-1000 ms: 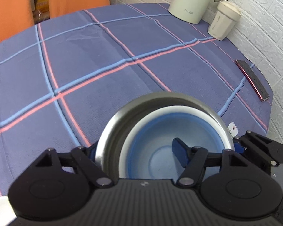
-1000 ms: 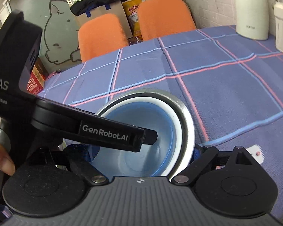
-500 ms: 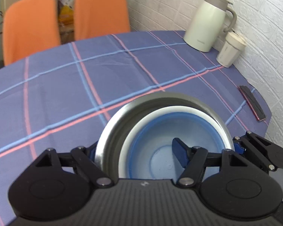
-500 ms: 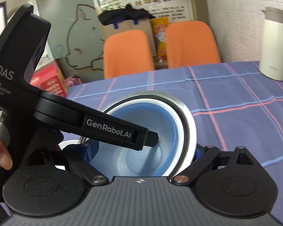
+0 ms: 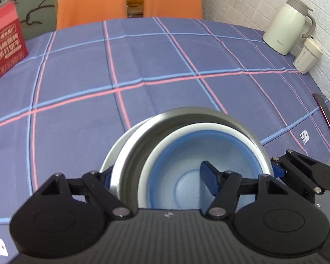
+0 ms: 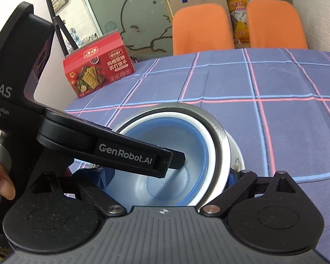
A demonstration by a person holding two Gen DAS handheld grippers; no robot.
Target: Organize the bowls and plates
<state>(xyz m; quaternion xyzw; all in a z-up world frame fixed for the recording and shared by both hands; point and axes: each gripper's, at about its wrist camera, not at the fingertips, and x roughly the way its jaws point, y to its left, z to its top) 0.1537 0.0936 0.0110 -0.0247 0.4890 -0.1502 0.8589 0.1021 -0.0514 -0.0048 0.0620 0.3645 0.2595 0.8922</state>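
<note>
Our left tongs grip the nested bowls from one side: one finger sits outside the steel bowl at its left wall, the other blue pad reaches inside the blue bowl nested in it. Our right tongs hold the same stack from the opposite side, one finger tucked at the steel bowl's right wall and the other on the near left rim, partly hidden behind the left tool's black body that crosses the view. The blue bowl has a white rim, and a white dish shows just under the steel one; we cannot tell whether the stack rests on it or hangs just above.

Beyond lies the tabletop, covered in a blue plaid cloth. Far right stand a cream kettle and a lidded cup near the white brick wall, with a phone near the edge. A red cracker box stands at the far left, and two orange chairs sit behind.

A thumb wraps the left tool's handle. That tool reads "GenRobot.AI" and "DAS Data Acquisition System"; the kettle reads "SUPOR".
</note>
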